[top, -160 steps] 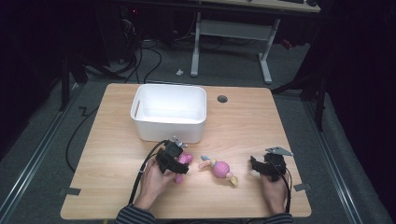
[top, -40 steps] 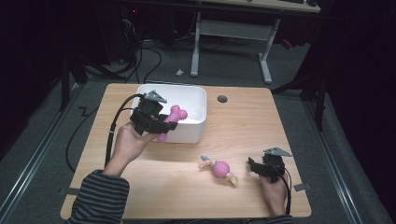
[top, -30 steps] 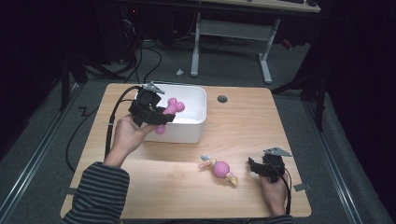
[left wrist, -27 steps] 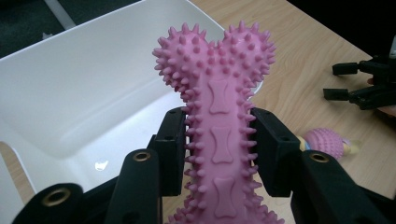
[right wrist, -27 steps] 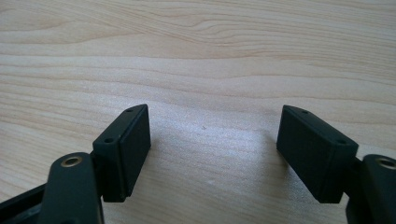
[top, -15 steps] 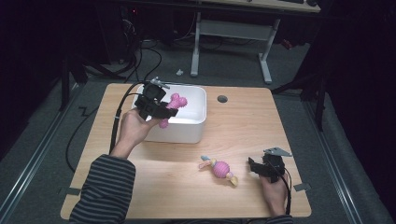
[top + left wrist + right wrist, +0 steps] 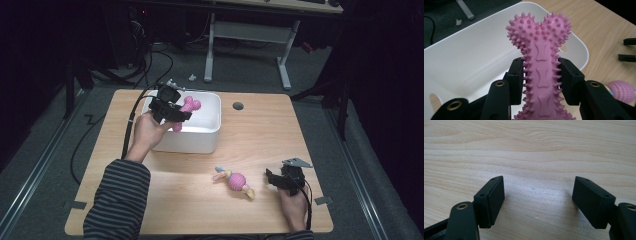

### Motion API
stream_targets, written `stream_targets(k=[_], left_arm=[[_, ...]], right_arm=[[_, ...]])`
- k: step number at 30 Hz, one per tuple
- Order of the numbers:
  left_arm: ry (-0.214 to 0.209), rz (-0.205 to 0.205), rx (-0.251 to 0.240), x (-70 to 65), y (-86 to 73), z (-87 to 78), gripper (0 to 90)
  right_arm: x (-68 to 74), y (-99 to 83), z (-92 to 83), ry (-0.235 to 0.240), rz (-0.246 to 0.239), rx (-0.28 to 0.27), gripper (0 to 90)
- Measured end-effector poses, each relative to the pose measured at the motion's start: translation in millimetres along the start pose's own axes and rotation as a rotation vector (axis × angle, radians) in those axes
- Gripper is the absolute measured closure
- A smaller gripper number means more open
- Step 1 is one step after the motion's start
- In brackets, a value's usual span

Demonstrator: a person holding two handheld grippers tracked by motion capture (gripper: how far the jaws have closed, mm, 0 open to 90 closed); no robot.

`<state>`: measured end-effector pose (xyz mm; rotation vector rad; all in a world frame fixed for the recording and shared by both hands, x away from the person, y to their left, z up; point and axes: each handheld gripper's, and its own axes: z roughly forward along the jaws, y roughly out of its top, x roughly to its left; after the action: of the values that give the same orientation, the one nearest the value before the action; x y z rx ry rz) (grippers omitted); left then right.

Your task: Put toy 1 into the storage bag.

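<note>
Left gripper (image 7: 175,111) pinched the pink spiked bone toy (image 7: 541,67) by its shaft above the white bin (image 7: 212,131), right gripper (image 7: 537,202) rested spread on the table (image 7: 270,135); best to lower inside the walls before releasing, judged.

We see a bright pink bone toy (image 7: 541,72), studded with small nubs and stamped with little bone shapes along its shaft. The bin (image 7: 200,140) is plain white. At lower centre of the high view lies a pink ribbed ball toy (image 7: 235,180) with yellow and pale blue ends. The desk (image 7: 260,125) is light wood grain. Our sleeve (image 7: 117,200) at lower left is striped grey and black. Both sets of jaws are black.
</note>
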<state>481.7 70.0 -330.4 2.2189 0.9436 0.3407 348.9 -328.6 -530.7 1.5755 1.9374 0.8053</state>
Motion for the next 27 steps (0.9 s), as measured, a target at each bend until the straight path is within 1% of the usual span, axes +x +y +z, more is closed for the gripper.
stream_targets(k=[3,5,8,9,10,11,12,15,16,19,20,24,27], left_arm=[[0.011,0.000,0.005,3.4,2.6,4.3,58.6],[0.029,0.003,0.005,4.1,3.7,7.3,58.6],[0.033,0.005,0.006,5.7,6.2,11.0,58.6],[0.035,0.012,0.022,6.0,7.7,13.3,58.5],[0.050,0.024,0.037,6.1,8.9,15.7,58.6],[0.069,0.029,0.051,6.3,10.3,18.1,58.5],[0.079,0.027,0.063,7.0,11.6,20.3,58.5],[0.063,0.014,0.056,10.0,12.8,25.9,58.6],[0.066,0.010,0.061,10.7,12.6,28.6,58.5],[0.089,0.024,0.093,11.6,10.7,37.5,58.6],[0.097,0.027,0.096,11.8,10.1,39.7,58.5],[0.088,0.014,0.094,13.2,9.5,45.9,58.5],[0.085,0.019,0.100,12.5,7.1,50.3,58.4]], right_arm=[[0.1,0.1,0.1,-0.001,0.002,0.000,25.9],[-0.1,0.1,0.2,-0.001,-0.001,-0.001,25.9],[0.1,0.0,0.1,-0.002,0.000,-0.001,25.9],[0.2,0.1,0.0,-0.002,0.002,0.000,25.9],[0.2,0.1,0.1,-0.002,0.001,-0.001,25.9],[0.2,0.0,0.1,-0.003,0.000,-0.001,25.9],[0.2,0.1,0.1,-0.003,0.000,-0.001,25.9],[0.3,0.1,0.1,-0.004,0.000,-0.001,25.9],[0.5,0.1,0.0,-0.005,0.002,0.001,25.9],[0.6,0.1,0.1,-0.005,0.002,0.001,25.9],[0.6,0.2,0.1,-0.005,0.003,0.001,25.9],[0.8,0.2,0.0,-0.004,0.004,0.002,25.9],[0.6,0.5,0.4,-0.004,0.000,0.001,25.9]])
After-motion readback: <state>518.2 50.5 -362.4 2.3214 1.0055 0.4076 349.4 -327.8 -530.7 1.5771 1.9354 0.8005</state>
